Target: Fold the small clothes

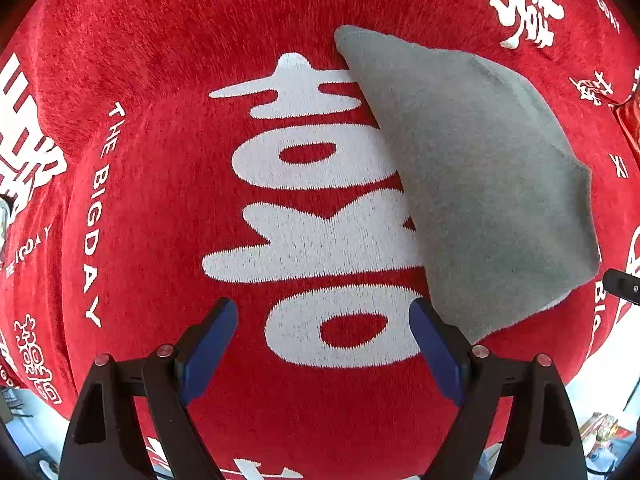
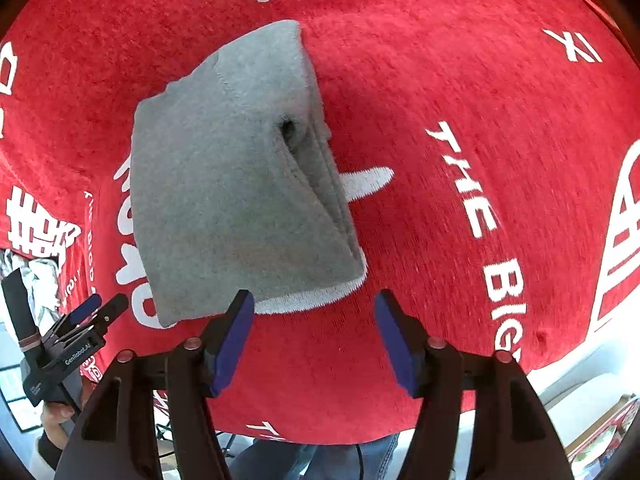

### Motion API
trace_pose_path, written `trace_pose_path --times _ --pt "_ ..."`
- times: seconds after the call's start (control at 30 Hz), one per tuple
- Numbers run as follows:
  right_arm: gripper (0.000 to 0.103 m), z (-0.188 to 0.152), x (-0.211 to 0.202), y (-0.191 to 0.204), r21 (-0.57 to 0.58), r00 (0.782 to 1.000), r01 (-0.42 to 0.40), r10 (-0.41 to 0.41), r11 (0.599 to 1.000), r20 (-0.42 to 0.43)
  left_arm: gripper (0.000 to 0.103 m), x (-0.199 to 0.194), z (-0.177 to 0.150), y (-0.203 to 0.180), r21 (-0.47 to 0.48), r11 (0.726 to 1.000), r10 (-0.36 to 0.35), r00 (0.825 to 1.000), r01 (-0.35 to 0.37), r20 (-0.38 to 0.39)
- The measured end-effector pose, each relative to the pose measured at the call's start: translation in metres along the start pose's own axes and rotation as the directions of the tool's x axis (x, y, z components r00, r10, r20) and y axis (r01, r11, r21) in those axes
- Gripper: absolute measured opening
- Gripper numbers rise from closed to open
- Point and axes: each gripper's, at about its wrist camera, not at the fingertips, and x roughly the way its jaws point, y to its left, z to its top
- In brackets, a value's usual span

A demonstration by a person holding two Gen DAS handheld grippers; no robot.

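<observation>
A small grey garment (image 1: 476, 184) lies folded into a compact wedge on the red cloth. In the right wrist view the grey garment (image 2: 236, 184) shows a pocket-like opening and a pale hem along its near edge. My left gripper (image 1: 324, 344) is open and empty, hovering just left of and below the garment. My right gripper (image 2: 316, 328) is open and empty, just in front of the garment's near hem. The left gripper also shows at the left edge of the right wrist view (image 2: 102, 310).
A red fuzzy tablecloth (image 1: 160, 80) with large white characters and the words "THE BIG DAY" covers the table (image 2: 480, 100). The table's near edge drops off behind both grippers. Clutter sits off the table at the lower right (image 2: 600, 436).
</observation>
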Motion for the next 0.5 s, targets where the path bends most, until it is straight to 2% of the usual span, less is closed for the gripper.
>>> trace_pose_path --times 0.2,0.27,0.3,0.47,0.5 --pt "0.069 0.026 0.001 0.001 -0.019 1.0 -0.021 0.021 1.0 -0.015 0.089 -0.001 0.012 -0.001 -0.05 0.999 0.017 1.0 -0.016 0.002" --pt "0.073 0.035 0.0 0.002 -0.034 0.999 -0.028 0.027 0.999 -0.016 0.101 -0.001 0.018 -0.003 -0.064 0.998 0.022 1.0 -0.022 0.003" --pt "0.077 0.039 -0.001 0.002 -0.041 0.999 -0.032 0.031 0.999 -0.017 0.103 -0.002 0.02 -0.004 -0.069 0.997 0.031 0.999 -0.031 0.008" --pt "0.082 0.066 -0.002 0.002 -0.074 0.998 -0.064 0.062 0.995 -0.027 0.103 0.003 0.034 -0.014 -0.078 0.996 0.048 0.999 -0.048 0.005" --pt "0.086 0.07 -0.001 0.002 -0.078 0.997 -0.076 0.074 0.994 -0.031 0.103 0.004 0.037 -0.015 -0.084 0.995 0.047 0.999 -0.047 0.003"
